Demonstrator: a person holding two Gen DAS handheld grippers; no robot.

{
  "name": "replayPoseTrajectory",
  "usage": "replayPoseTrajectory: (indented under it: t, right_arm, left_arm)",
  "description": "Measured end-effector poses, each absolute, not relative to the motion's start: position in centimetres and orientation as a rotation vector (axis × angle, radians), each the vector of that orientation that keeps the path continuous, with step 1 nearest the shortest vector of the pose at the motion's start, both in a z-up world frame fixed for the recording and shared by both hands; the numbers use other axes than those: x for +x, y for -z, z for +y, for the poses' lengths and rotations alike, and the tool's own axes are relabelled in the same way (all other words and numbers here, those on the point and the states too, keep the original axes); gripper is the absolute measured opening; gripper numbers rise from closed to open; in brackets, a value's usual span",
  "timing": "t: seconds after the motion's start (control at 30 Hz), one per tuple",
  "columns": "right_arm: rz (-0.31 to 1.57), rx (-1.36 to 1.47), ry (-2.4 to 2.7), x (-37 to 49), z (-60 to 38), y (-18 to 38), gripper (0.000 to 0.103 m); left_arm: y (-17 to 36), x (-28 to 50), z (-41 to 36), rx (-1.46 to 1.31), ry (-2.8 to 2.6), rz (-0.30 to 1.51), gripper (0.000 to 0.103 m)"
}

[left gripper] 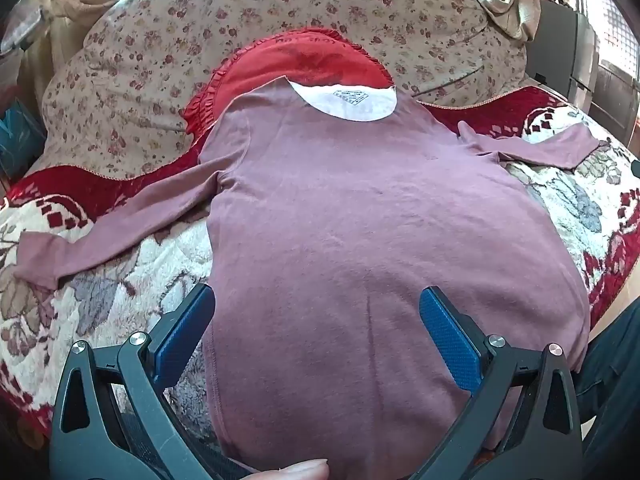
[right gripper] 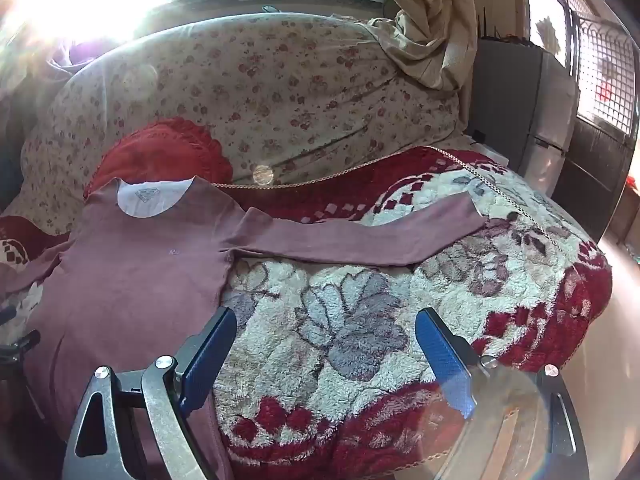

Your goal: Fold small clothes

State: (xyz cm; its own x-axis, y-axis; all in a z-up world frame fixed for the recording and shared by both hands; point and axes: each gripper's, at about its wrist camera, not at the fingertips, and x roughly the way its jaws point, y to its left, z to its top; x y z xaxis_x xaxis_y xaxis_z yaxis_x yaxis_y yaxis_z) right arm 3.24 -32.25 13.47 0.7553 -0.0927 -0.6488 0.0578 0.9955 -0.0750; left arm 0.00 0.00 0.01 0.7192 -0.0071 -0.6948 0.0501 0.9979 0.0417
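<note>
The left gripper (left gripper: 316, 320) is held with its blue-padded jaws spread wide and nothing between them, poised over the lower body of the garment. The right gripper (right gripper: 326, 344) is likewise released and empty, its jaws apart above the fleece beside the garment's right edge.

The task item is a dusty-pink long-sleeved knit top (left gripper: 340, 208), laid flat and face up with both sleeves spread outward. It rests on a plush cream-and-red flower-patterned blanket (right gripper: 360, 320), its neckline overlapping a red frilled cushion (left gripper: 312, 60). Behind these a beige rose-print padded backrest (right gripper: 260, 88) is seen.

The fabric is judged light, soft and limp; it should drape and sag wherever it is lifted, and drag on the fleece pile is likely. A grasp is best taken at a doubled edge: the right sleeve cuff (right gripper: 468, 208) for the right gripper, and the left cuff (left gripper: 36, 260) or the hem corner for the left.

A white inner neck panel with a printed label (left gripper: 350, 98) is visible. The surface is mostly smooth, with slight creasing at the armpits.
</note>
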Motion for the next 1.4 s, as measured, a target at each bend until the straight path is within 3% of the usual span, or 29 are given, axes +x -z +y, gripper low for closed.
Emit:
replayPoseTrajectory:
  t: [1.4]
  right_arm:
    - [0.701, -0.102, 0.104, 3.28, -31.73, -13.51, 0.089]
  left_arm:
    - [0.31, 0.12, 0.25, 0.060, 0.026, 0.775, 0.102]
